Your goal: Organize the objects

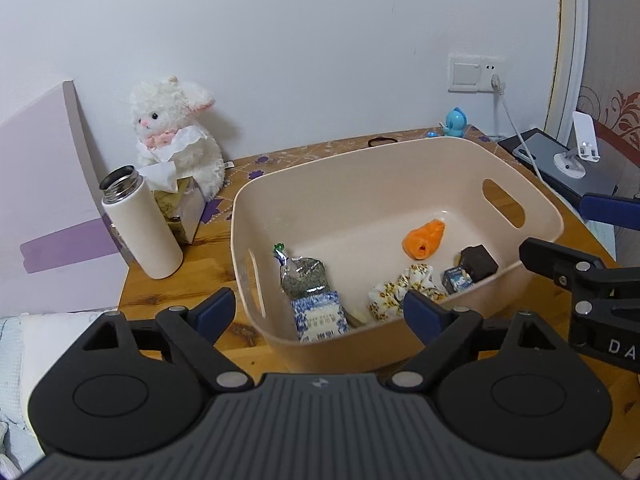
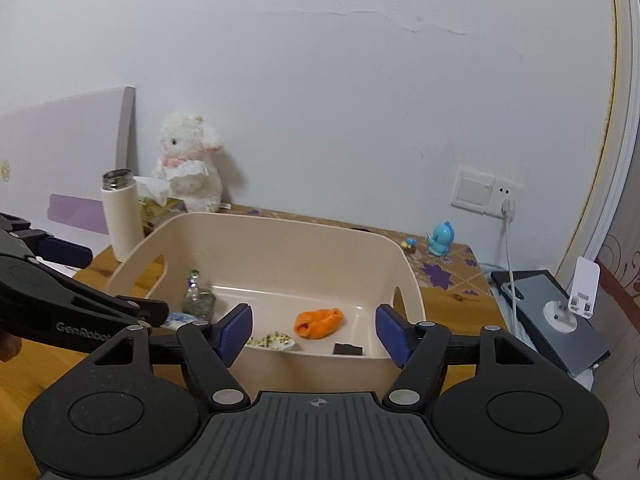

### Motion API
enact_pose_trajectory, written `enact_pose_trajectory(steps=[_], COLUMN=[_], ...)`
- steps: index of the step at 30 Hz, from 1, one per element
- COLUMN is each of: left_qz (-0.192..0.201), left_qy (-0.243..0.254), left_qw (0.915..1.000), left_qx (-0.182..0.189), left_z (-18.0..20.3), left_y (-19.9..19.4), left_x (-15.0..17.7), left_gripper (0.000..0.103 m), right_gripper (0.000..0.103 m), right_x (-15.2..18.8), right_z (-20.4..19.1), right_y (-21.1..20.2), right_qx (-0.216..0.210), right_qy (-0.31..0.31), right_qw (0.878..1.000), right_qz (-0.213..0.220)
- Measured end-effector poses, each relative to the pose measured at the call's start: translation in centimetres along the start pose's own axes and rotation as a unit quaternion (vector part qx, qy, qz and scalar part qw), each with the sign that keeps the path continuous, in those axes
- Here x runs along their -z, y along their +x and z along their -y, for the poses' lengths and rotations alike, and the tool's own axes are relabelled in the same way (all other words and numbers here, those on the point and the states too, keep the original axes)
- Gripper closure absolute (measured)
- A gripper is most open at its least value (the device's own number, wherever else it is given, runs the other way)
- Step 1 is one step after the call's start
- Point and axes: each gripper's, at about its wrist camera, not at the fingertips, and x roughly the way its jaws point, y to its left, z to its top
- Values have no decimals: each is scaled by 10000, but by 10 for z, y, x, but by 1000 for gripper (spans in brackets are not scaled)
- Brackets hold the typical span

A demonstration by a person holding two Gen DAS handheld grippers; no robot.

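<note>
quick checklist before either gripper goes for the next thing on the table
1. Left gripper open and empty: ok.
2. Right gripper open and empty: ok.
3. Beige bin upright on the table, top clear: ok.
4. Free floor space in the bin near the orange item: ok.
5. White bottle has its lid on: not ok, the mouth is open.
6. Bottle empty: cannot tell.

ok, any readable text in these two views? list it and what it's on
"GenRobot", cut off at the frame edge: left gripper body, right wrist view.
"DA", cut off: right gripper body, left wrist view.
Blue-and-white packet in the beige bin: print too blurred to read.
Small blue box in the bin: print too small to read.
</note>
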Motion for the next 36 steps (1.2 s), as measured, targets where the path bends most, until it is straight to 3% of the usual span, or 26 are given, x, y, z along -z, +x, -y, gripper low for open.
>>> enact_pose_trajectory(steps=[19,36], left_qz=[175,212], left_qy=[-161,-240], left_qw=[9995,9992], left_qx=[210,233], left_z=[16,22], left_y=[-64,-112], left_x=[52,89], left_gripper=[11,11], right_gripper=[28,26], right_x=[35,59], right_z=[-9,-22], right_y=[-74,-125], right_qx=[-332,-350], right_qy=[250,161], right_qw=[9990,9989], right_qz=[153,267])
